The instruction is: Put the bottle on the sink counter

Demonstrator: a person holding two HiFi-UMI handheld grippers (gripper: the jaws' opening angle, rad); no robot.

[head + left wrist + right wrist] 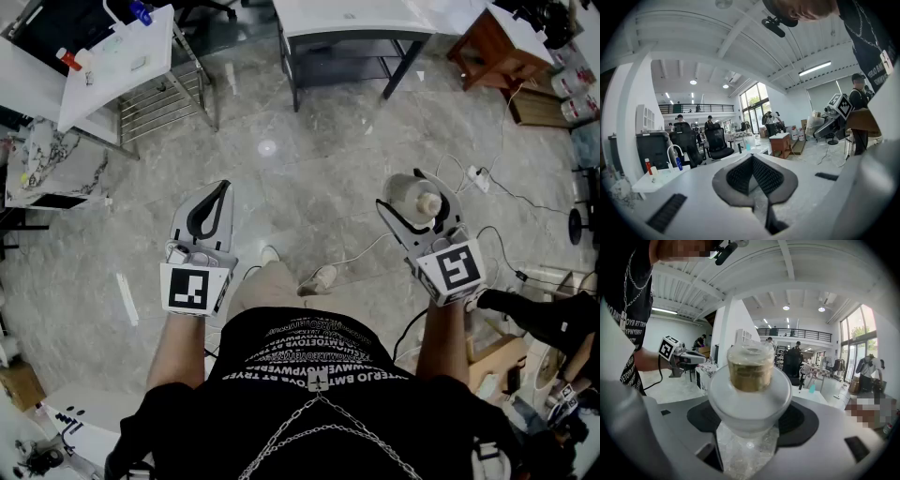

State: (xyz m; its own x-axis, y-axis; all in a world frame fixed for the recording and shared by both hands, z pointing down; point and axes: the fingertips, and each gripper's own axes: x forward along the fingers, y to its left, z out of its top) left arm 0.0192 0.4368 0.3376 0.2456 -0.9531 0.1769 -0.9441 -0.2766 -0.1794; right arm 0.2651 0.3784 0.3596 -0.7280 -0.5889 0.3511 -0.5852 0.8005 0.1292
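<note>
Frosted bottle [419, 199] is clamped by the right gripper [418, 206], jaws wide, for carrying to the sink counter [157, 45] at eleven o'clock. Left gripper [222, 189] is closed on nothing.

Bottle [750, 387]: squat round frosted-white body, gold collar, pale translucent cap. Roughly upright, cap up. Held in the air by the right gripper [418, 204], fingers [802, 423] pressed on both sides of the wide belly (collar and cap stick up clear of them), above the marble floor [309, 159]. Sink counter [131, 66]: white top with a curved tap, upper left in the head view, well apart from the bottle.
</note>
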